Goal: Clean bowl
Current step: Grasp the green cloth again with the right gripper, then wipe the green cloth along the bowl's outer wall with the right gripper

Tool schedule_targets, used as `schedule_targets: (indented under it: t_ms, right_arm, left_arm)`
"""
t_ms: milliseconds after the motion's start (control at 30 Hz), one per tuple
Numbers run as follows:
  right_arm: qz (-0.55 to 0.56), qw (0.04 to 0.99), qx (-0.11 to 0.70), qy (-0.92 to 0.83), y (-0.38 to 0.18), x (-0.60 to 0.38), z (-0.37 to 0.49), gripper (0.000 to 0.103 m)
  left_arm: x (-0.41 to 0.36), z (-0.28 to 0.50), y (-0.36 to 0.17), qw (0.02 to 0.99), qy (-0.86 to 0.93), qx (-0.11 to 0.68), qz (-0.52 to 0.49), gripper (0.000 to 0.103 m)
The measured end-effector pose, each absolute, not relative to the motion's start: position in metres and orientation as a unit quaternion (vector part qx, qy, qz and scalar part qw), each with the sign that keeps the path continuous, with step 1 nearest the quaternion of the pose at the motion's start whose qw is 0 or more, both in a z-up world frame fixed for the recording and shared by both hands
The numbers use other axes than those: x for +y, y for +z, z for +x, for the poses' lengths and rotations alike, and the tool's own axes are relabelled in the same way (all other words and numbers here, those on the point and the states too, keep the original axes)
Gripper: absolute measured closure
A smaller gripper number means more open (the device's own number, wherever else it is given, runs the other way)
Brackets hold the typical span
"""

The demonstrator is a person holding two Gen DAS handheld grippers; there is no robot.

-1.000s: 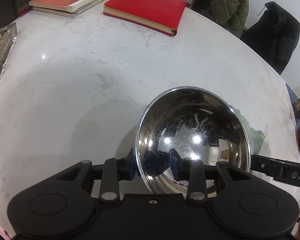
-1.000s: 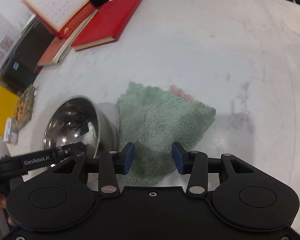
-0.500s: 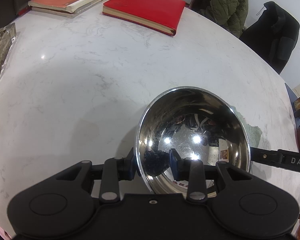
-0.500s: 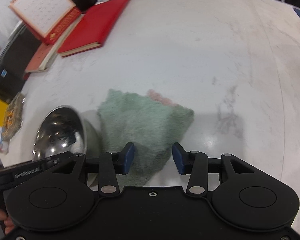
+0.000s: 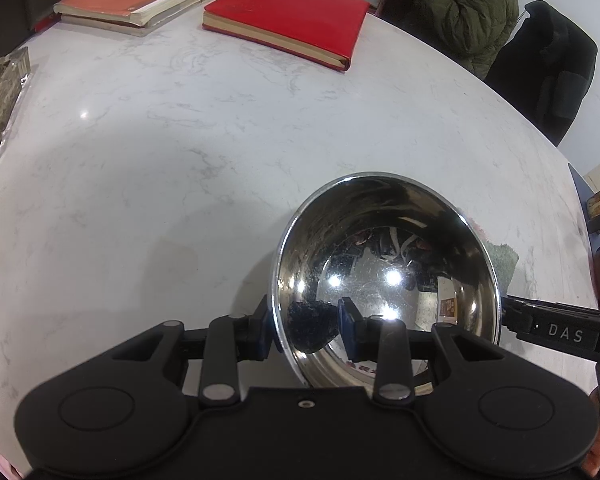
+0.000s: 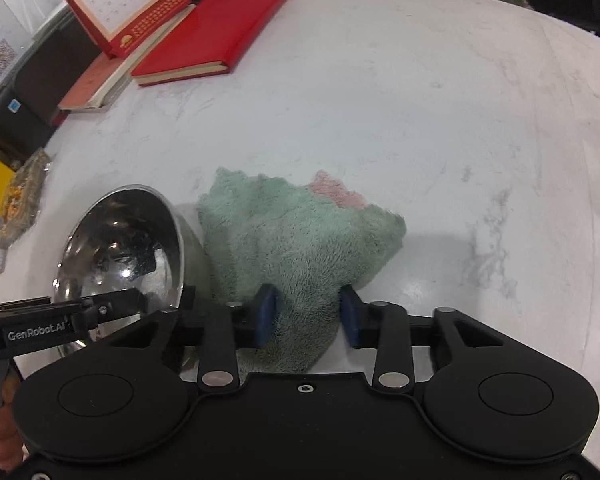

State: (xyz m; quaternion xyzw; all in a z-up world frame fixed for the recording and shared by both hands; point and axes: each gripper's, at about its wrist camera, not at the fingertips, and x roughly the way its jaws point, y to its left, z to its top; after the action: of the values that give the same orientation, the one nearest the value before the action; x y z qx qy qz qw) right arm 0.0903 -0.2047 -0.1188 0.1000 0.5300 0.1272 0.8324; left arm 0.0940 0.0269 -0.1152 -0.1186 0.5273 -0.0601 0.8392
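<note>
The worktop is white marble with faint grey veins, and the bowl on it is mirror-bright silver steel, dark reflections and white light spots showing inside. The cloth is fuzzy mint green with a pink patch at its far edge. Both grippers are matte black with blue pads, and the notebook has a plain red cover with cream page edges.

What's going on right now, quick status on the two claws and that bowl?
Left gripper clamped on bowl rim, tilting it. Right gripper closing on cloth beside bowl. Nothing in the way.
</note>
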Motion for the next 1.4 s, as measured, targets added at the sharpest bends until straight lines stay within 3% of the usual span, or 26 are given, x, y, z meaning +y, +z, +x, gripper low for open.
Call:
schedule_targets:
  t_ms: [367, 1167, 1400]
  right_arm:
    - [0.223, 0.829, 0.489, 0.156, -0.097, -0.242, 0.079, 0.083]
    - [0.188, 0.813, 0.506, 0.217, -0.080, -0.211, 0.061, 0.083]
    - [0.177, 0.827, 0.491, 0.207, -0.075, -0.206, 0.089, 0.083]
  left_arm:
    - [0.026, 0.094, -0.115, 0.839, -0.060, 0.527, -0.118, 0.072]
    - [0.023, 0.094, -0.115, 0.840, -0.058, 0.527, -0.119, 0.072]
    - [0.024, 0.093, -0.116, 0.841, -0.059, 0.524, -0.118, 0.072]
